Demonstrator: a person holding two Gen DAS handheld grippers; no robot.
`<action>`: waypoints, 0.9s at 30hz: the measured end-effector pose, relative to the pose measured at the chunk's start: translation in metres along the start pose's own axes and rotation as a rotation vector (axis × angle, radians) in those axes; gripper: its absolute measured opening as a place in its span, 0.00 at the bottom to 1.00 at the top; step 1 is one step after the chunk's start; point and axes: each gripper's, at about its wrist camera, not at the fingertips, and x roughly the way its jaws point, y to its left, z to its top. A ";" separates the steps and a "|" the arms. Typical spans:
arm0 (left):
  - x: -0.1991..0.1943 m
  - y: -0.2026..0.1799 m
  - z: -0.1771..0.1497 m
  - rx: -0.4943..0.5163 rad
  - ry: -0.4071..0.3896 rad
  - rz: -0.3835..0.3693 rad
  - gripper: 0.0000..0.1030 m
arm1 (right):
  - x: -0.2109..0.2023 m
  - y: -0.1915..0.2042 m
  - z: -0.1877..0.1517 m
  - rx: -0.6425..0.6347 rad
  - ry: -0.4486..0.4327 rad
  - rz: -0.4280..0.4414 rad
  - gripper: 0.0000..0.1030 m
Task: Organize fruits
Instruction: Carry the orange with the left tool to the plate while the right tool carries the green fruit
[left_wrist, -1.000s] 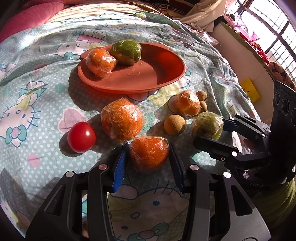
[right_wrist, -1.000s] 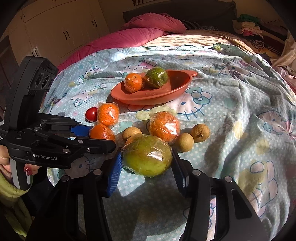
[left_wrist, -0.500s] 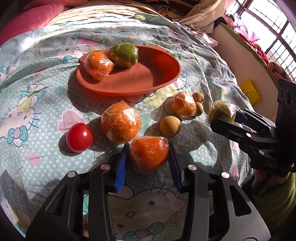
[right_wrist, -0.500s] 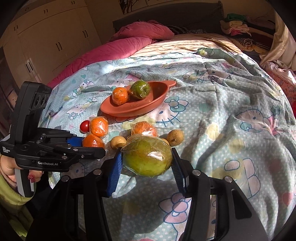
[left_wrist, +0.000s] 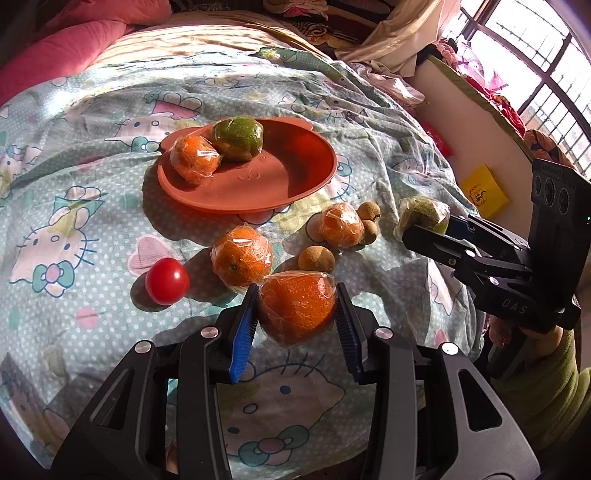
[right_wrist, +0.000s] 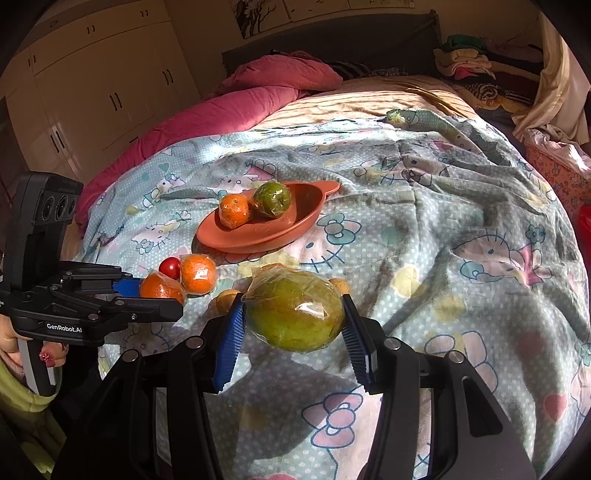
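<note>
Left gripper clamps a plastic-wrapped orange between its blue pads. Right gripper clamps a wrapped green fruit the same way. Beyond both sets of tongs, on the cartoon-print bedsheet, the terracotta plate carries one wrapped orange and one green fruit.

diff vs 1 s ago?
Both grippers rose off the bedspread: the left gripper, jaws just closed tighter, lifted its wrapped orange; the right gripper lifted its wrapped green fruit. The plate, its two fruits and the tomato stayed put.
</note>
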 end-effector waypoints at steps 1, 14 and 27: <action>-0.002 0.001 0.001 -0.002 -0.005 0.002 0.31 | -0.001 0.000 0.002 -0.002 -0.004 -0.002 0.47; -0.019 0.014 0.019 -0.013 -0.047 0.028 0.31 | -0.010 0.003 0.026 -0.036 -0.044 -0.018 0.48; -0.022 0.025 0.040 -0.018 -0.071 0.050 0.31 | -0.007 0.003 0.046 -0.052 -0.060 -0.028 0.48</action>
